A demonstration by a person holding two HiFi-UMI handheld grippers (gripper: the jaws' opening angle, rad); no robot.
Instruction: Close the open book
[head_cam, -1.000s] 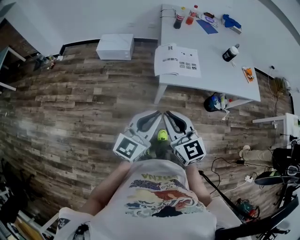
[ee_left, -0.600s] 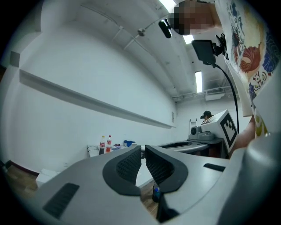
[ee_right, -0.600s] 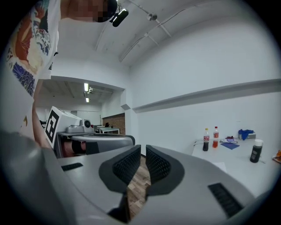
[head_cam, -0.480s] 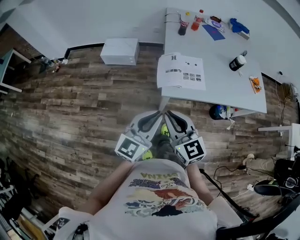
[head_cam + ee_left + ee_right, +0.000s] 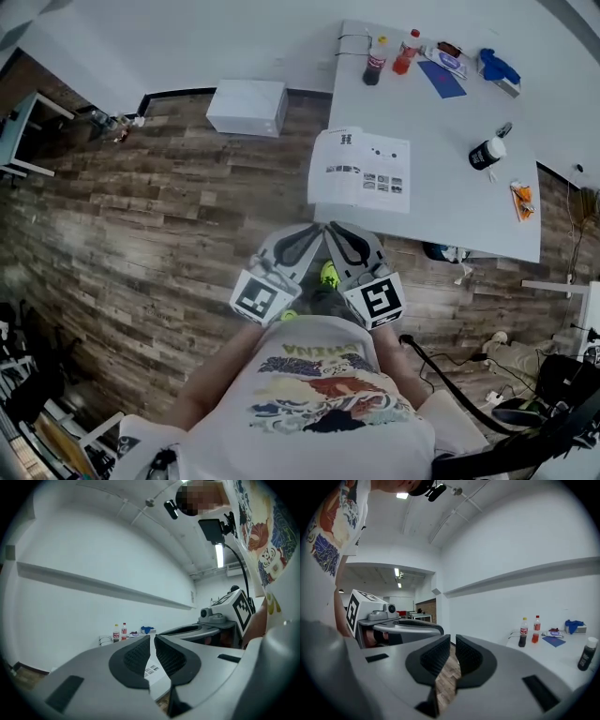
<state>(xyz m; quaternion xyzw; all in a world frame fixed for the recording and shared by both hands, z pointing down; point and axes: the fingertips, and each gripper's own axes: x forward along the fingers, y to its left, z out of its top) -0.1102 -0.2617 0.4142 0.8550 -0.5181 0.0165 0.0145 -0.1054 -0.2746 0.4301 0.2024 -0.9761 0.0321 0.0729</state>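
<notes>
White table [image 5: 459, 202] bore the open book [image 5: 361, 170] at its near edge, while the left gripper [image 5: 309, 232] and right gripper [image 5: 336, 231], side by side, had their jaws together, empty.

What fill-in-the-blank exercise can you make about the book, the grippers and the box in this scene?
1. The book lies ____ on the table.
2. The left gripper and the right gripper hold nothing, and the fingers of both are ____.
3. The white box stands on the ____, not on the table.

Missing words: open; shut; floor.
</notes>
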